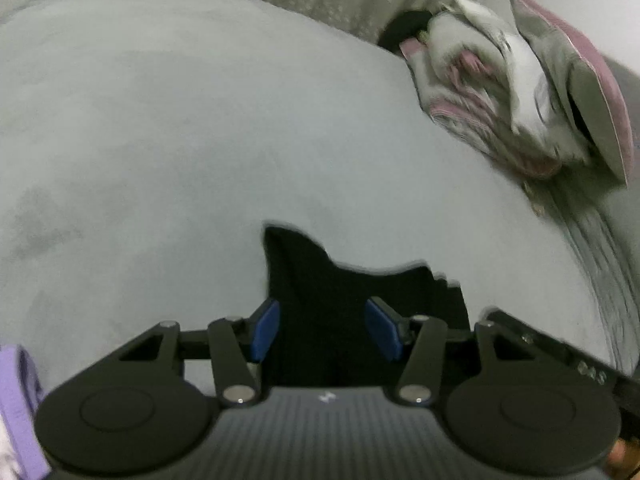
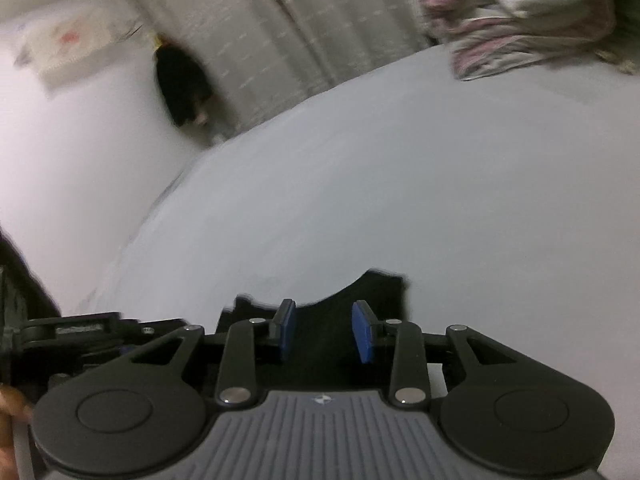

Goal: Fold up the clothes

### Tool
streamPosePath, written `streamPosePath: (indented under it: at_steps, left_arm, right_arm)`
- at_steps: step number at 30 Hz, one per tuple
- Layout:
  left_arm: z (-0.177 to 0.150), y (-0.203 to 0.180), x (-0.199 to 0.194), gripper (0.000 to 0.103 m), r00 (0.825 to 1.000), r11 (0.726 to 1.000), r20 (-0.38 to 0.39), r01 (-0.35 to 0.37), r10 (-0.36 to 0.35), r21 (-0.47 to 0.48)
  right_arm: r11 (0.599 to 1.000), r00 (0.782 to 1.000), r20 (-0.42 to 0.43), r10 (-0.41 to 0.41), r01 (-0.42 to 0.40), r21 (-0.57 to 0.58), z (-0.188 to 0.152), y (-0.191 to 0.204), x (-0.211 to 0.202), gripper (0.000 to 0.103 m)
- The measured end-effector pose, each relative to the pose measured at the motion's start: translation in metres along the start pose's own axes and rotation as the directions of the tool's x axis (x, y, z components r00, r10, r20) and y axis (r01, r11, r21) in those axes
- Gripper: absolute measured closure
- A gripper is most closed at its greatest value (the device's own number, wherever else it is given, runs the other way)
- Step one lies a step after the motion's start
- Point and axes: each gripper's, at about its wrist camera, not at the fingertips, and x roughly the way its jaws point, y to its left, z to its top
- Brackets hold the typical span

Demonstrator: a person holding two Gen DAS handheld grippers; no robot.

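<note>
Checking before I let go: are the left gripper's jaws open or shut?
Open. The left gripper shows a clear gap between its blue pads, over the black garment.

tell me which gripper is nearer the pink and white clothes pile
Hard to call; perhaps the left. The clothes pile lies far ahead-right of both the left gripper and right gripper, each over the black garment.
</note>
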Motion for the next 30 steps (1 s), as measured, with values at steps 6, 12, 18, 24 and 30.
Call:
streamPosePath:
  at_steps: [6, 12, 18, 24, 30]
  left_arm:
    - [-0.028, -0.005, 0.021, 0.053, 0.994, 0.993, -0.037, -0.102, 0.105, 0.066]
    - [-0.035, -0.004, -0.049, 0.042, 0.998, 0.996, 0.042, -0.053, 0.05, 0.07]
    - [-0.1, -0.023, -0.087, 0.038, 1.0, 0.988, -0.013, 0.026, -0.024, 0.151]
    - [-0.136, -0.017, -0.075, 0.04, 0.999, 0.986, -0.042, 0.003, 0.005, 0.169]
    - [-0.149, -0.018, -0.08, 0.04, 0.999, 0.974, -0.004, -0.046, 0.048, 0.223]
  right_arm:
    - [0.989, 0.985, -0.095, -0.142, 0.137, -0.062, -0.038, 0.014, 0.041, 0.09]
    - [0.983, 0.993, -0.016, -0.12, 0.117, -0.14, -0.042, 0.048, -0.024, 0.072]
    - [0.985, 0.99, -0.085, -0.109, 0.096, -0.146, -0.085, 0.061, -0.055, 0.07]
    - [0.98, 0.977, -0.158, -0.142, 0.116, -0.161, -0.131, 0.055, -0.053, 0.069]
    - [0.957, 0.977, -0.109, -0.181, 0.15, -0.249, -0.139, 0.067, -0.064, 0.069]
